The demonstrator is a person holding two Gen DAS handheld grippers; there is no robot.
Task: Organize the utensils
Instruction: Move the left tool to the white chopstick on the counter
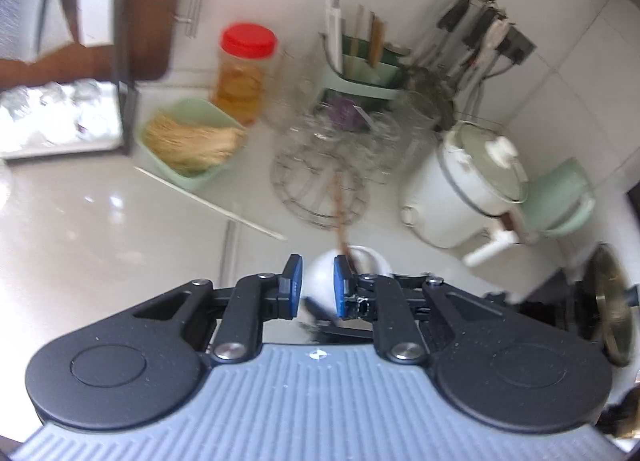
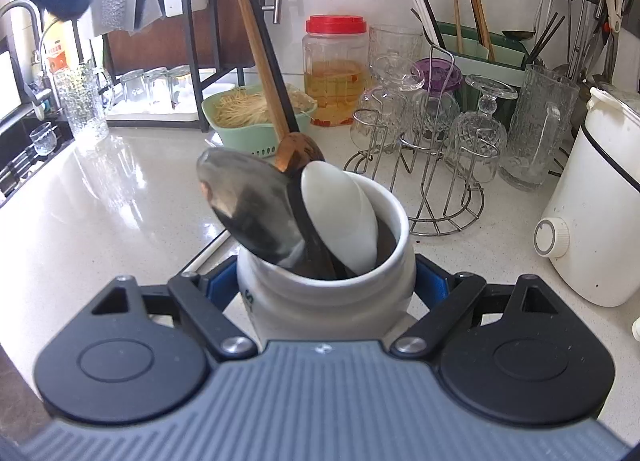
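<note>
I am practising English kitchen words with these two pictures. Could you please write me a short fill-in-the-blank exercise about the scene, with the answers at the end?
1. The right gripper is closed around a white ceramic ____ that holds the spoons.
2. The plastic jar of yellow liquid has a ____ lid.
3. The dry noodles lie in a pale ____ basket.
4. The wooden spoon stands with its ____ pointing up.

Missing words: jar; red; green; handle
</note>
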